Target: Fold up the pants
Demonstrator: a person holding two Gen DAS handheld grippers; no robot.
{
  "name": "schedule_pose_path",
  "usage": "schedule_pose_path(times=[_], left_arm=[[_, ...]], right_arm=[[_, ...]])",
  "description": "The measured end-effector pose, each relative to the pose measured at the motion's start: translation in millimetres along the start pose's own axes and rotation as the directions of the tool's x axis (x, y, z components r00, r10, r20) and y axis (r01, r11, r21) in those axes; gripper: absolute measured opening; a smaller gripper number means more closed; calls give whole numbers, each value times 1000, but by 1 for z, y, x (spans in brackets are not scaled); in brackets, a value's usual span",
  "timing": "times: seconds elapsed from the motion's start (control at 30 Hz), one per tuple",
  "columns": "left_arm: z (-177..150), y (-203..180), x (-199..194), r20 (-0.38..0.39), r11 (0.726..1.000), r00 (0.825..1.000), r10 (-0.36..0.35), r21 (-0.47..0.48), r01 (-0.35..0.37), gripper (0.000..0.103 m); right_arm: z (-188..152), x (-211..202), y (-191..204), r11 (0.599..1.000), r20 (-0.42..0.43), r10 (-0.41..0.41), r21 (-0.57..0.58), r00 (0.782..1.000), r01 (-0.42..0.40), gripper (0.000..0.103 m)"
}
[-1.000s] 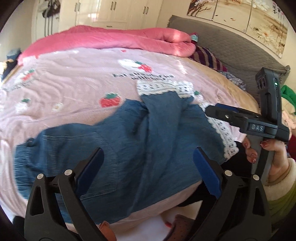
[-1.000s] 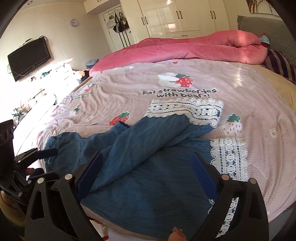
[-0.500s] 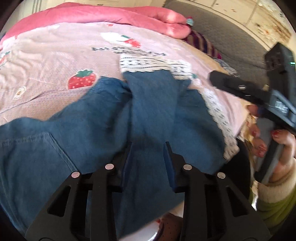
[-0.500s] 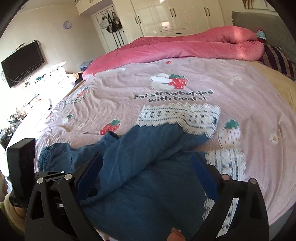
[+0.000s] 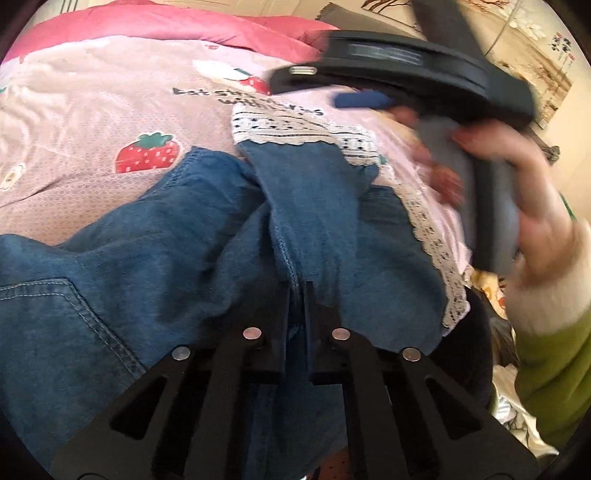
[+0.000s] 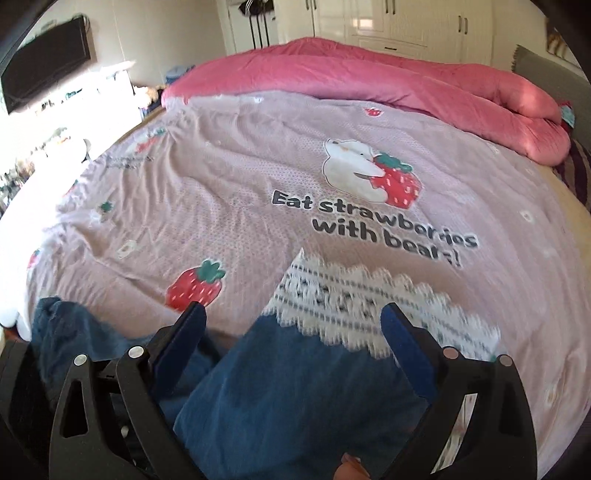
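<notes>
The blue denim pants (image 5: pixel 166 251) with white lace cuffs (image 5: pixel 291 129) lie crumpled on the pink strawberry bedspread (image 5: pixel 92 110). One leg is folded across the other. My left gripper (image 5: pixel 296 286) is shut on a seam ridge of the denim at the pants' middle. My right gripper (image 6: pixel 293 325) is open, its blue pads on either side of the upper leg (image 6: pixel 295 387) just short of its lace cuff (image 6: pixel 369 306). In the left wrist view the right gripper body (image 5: pixel 406 74) and the hand holding it hover over the cuffs.
A rolled pink duvet (image 6: pixel 406 88) lies along the bed's far side. A grey headboard (image 6: pixel 546 70) and striped pillow (image 6: pixel 580 170) are at right. White wardrobes (image 6: pixel 388 22) stand behind. A wall TV (image 6: pixel 44 81) and cluttered shelf are at left.
My left gripper came down onto the pants and closed on a denim fold. My right gripper moved forward over the upper leg toward the lace cuff, staying open.
</notes>
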State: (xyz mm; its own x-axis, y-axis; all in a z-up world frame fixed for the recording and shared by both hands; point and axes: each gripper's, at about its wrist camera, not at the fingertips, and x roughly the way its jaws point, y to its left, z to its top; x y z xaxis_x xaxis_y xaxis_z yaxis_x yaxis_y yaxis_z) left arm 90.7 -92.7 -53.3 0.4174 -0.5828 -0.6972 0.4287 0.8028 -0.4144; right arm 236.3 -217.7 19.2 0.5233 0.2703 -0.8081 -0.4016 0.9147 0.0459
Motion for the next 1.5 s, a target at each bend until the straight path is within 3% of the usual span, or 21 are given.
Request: schedule_pose_path(times=[0.1, 0.2, 0.27, 0.3, 0.33, 0.4, 0.43, 0.57, 0.7, 0.8, 0.93, 1.1, 1.2, 1.3, 1.37, 1.4, 1.43, 1.5], left_arm=[[-4, -7, -1, 6, 1000, 1000, -11, 25, 10, 0], [-6, -11, -2, 16, 999, 1000, -5, 44, 4, 0], [-6, -13, -2, 17, 999, 1000, -12, 42, 11, 0], [-6, -13, -3, 19, 999, 1000, -10, 44, 9, 0], [-6, -12, -3, 21, 999, 1000, -9, 42, 8, 0], [-6, -8, -4, 18, 999, 1000, -11, 36, 11, 0], [-6, -7, -4, 17, 999, 1000, -9, 34, 8, 0], [-7, -3, -6, 18, 1000, 1000, -16, 27, 16, 0], [-8, -3, -10, 18, 999, 1000, -13, 42, 12, 0], [-11, -7, -10, 24, 998, 1000, -1, 58, 0, 0], [-16, -23, -18, 39, 990, 999, 8, 138, -13, 0], [-28, -43, -16, 26, 973, 999, 35, 227, -40, 0], [-33, -52, -12, 14, 964, 998, 61, 257, -63, 0], [-36, -59, -8, 12, 949, 995, 97, 300, -96, 0], [-37, -62, -4, 1, 943, 993, 119, 312, -114, 0], [-38, -62, -3, -1, 942, 992, 123, 316, -116, 0], [-38, -63, -3, 1, 936, 990, 140, 327, -132, 0], [-39, -63, -6, -10, 933, 990, 142, 336, -131, 0]], right_arm=[[19, 28, 14, 989, -44, -113, -98, 993, 108, 95], [31, 59, 18, 988, -129, -121, -111, 984, 107, 93], [33, 74, 23, 981, -176, -147, -148, 973, 122, 86], [31, 86, 25, 974, -222, -176, -181, 959, 137, 69], [29, 92, 24, 975, -250, -172, -183, 953, 128, 34], [26, 94, 17, 987, -274, -113, -145, 955, 75, 20], [25, 85, 13, 991, -246, -82, -123, 966, 53, 8], [12, 18, -20, 996, -72, 86, 38, 994, -83, 7], [-25, -57, -62, 975, 81, 138, 163, 987, -150, 7], [-72, -107, -92, 951, 152, 144, 252, 978, -179, 7], [-137, -141, -106, 923, 170, 174, 314, 970, -220, 7], [-203, -131, -114, 904, 108, 198, 365, 974, -224, 11], [-226, -124, -112, 883, 102, 241, 389, 965, -262, 19], [-232, -123, -114, 855, 132, 286, 413, 949, -315, 38], [-233, -124, -113, 857, 148, 284, 404, 947, -320, 34], [-234, -127, -114, 866, 146, 274, 392, 951, -310, 16], [-236, -129, -116, 864, 145, 278, 394, 950, -313, 9], [-241, -136, -121, 860, 148, 289, 394, 946, -325, 9]])
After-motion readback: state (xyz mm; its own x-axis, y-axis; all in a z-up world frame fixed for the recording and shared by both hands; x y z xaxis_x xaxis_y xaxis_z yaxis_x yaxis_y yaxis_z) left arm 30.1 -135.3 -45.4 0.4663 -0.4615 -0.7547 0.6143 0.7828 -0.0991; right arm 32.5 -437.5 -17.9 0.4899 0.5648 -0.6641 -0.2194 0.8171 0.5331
